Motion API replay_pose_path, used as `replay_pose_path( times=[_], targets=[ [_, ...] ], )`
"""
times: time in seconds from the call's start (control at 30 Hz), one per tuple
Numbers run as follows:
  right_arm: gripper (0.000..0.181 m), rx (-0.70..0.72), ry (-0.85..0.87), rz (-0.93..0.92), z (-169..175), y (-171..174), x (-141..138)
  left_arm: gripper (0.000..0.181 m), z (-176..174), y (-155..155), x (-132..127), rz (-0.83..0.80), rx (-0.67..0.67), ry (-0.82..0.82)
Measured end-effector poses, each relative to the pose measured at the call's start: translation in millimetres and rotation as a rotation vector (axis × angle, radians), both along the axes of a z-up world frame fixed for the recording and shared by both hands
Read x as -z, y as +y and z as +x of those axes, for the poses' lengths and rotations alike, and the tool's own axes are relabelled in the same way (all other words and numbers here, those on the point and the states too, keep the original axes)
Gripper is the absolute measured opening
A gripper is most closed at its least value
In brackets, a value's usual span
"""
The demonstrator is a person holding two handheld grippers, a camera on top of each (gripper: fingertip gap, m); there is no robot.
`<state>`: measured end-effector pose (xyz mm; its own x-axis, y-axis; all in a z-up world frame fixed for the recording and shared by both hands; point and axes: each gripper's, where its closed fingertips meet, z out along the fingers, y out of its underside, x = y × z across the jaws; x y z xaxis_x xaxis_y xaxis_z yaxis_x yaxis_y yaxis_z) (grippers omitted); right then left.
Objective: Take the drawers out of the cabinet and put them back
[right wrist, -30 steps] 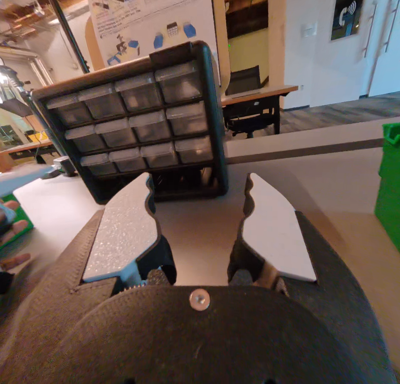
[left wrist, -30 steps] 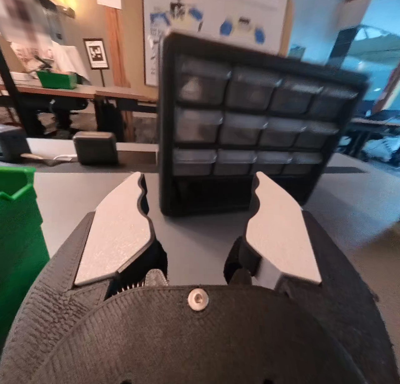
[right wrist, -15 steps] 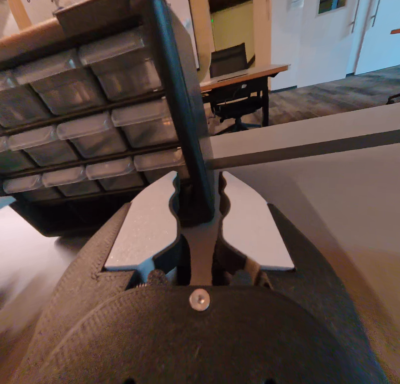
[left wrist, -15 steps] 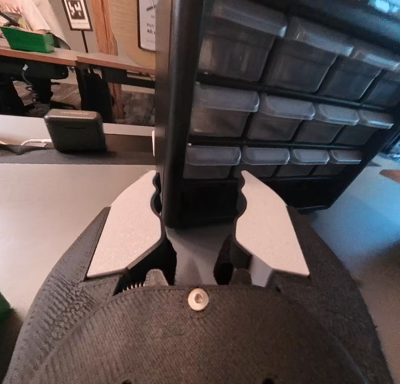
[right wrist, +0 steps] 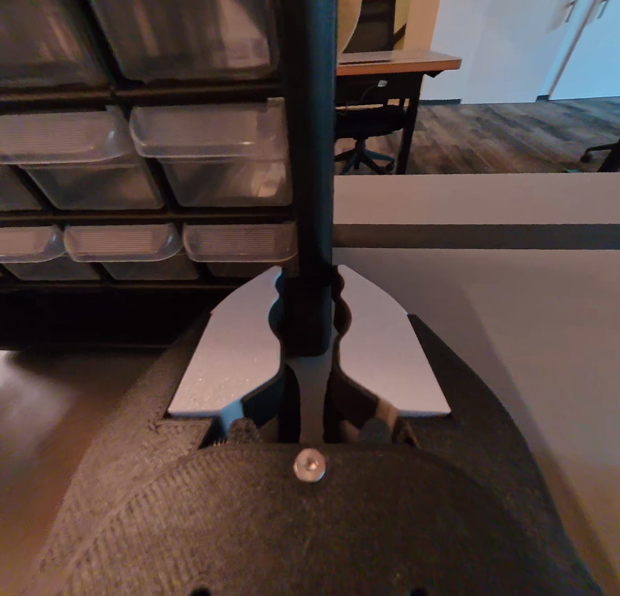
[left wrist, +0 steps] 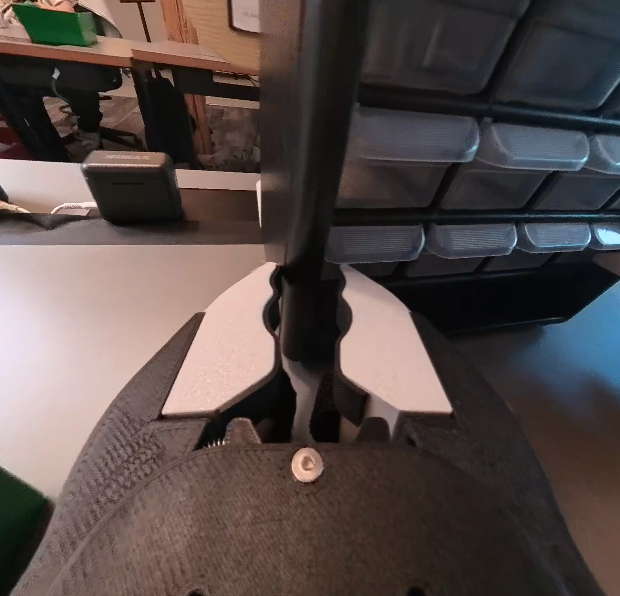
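Both claws grip the cabinet's upright front posts: left claw left post, right claw right post; drawers between them.

Black cabinet, translucent grey drawers

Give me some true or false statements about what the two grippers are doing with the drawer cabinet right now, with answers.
1. The left gripper is closed on the left front edge of the black drawer cabinet. True.
2. The right gripper hangs open, away from the cabinet. False: it clamps the cabinet's right front edge.
3. A clear drawer is held in the right gripper. False: the drawers in view sit in their slots.
4. The cabinet's bottom row looks like a dark open space. True.
5. A dark grey box sits behind the table, left of the cabinet. True.
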<state>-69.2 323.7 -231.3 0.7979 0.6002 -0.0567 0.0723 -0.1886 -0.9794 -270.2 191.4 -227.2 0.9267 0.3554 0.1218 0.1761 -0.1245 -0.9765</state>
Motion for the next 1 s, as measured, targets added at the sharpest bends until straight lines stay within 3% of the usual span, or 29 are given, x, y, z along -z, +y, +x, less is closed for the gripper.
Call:
replay_pose_path(
  times=[0.03,0.5,1.0],
  targets=[
    [0.017,0.03,0.003,-0.004,3.5,2.9,0.1,0.022,-1.9,-2.1,-0.5,0.013,-0.006,-0.018],
    [0.016,0.048,-0.029,0.051,17.7,-19.4,-0.7,0.018,8.2,-21.9,0.5,-0.055,-0.032,0.164],
    [0.016,0.056,-0.052,0.067,69.5,-73.0,-1.0,0.02,62.1,-76.6,2.3,-0.094,0.05,0.266]
  ],
)
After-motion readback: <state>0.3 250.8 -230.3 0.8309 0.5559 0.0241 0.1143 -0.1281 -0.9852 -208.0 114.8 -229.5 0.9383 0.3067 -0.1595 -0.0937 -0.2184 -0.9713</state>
